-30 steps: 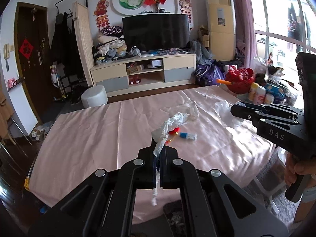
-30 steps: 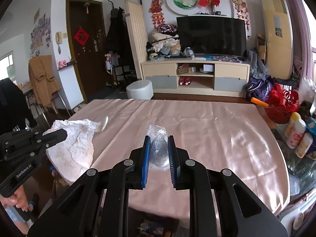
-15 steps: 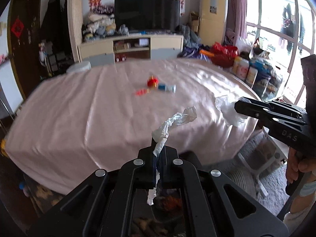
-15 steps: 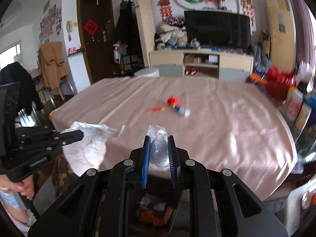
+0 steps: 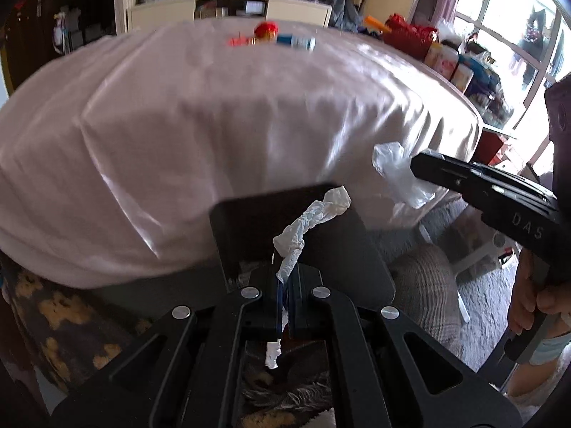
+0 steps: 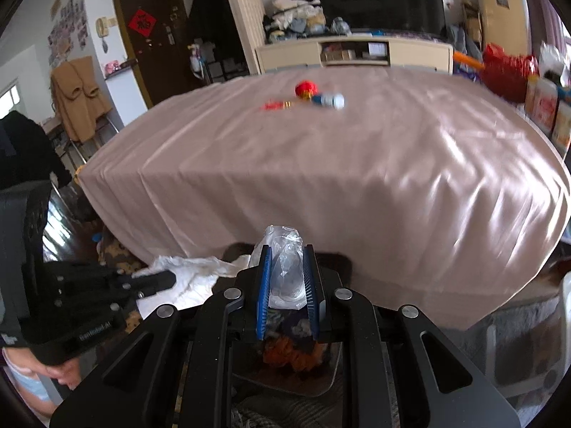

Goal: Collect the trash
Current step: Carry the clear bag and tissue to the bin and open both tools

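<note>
Below the tabletop (image 6: 357, 164) edge, over a dark bin (image 5: 299, 228) at six o'clock (contents blurred), the left hand-held gripper (image 5: 284, 306) clamps a twisted tissue (image 5: 307, 221) and the right hand-held gripper (image 6: 287, 292) clamps a clear plastic wrapper (image 6: 285, 271); judged next: opening both to drop them.

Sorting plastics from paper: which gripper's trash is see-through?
The right gripper holds the clear plastic wrap; the left gripper pinches an opaque white twisted tissue.

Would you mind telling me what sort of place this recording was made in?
Most likely a lived-in home living room: a television on a low media cabinet, coats hanging by the front door, and a table under a pink tablecloth.
</note>
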Tool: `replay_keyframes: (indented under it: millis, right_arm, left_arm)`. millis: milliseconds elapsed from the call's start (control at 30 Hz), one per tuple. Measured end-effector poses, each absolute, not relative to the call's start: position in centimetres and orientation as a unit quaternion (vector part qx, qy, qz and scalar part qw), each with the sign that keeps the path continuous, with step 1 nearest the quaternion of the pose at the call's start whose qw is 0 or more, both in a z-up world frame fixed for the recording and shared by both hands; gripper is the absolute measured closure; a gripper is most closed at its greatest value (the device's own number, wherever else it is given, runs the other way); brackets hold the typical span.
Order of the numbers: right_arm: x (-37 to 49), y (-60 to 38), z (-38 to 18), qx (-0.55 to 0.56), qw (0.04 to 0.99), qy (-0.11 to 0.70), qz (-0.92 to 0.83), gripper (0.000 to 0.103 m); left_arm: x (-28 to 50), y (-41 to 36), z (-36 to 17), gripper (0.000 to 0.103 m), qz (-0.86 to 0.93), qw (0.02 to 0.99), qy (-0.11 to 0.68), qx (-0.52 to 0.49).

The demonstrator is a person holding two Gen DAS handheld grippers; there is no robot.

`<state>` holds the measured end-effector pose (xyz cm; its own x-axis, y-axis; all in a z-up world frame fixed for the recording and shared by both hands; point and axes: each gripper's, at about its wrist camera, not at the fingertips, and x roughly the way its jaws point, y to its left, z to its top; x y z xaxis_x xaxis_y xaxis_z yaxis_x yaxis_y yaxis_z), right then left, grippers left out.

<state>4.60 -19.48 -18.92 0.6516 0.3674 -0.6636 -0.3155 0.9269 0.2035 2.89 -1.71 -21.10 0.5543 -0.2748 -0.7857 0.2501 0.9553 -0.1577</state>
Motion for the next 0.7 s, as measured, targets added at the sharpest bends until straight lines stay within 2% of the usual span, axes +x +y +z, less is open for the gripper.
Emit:
replay_keyframes:
  millis: [633,700]
  right_arm:
    - [6.8,-19.6,-26.7,0.088,0.864,0.466,0.169,0.084]
    - [7.0,-19.7,-27.2,0.091,0.86,0.474,0.166,0.082]
  left_arm:
    - [4.8,-2.8,-29.5,0.102,-0.168,0.836,0.522,-0.038]
    - [5.0,-2.7,-30.0,0.102,-0.163,0.832,0.529,-0.04]
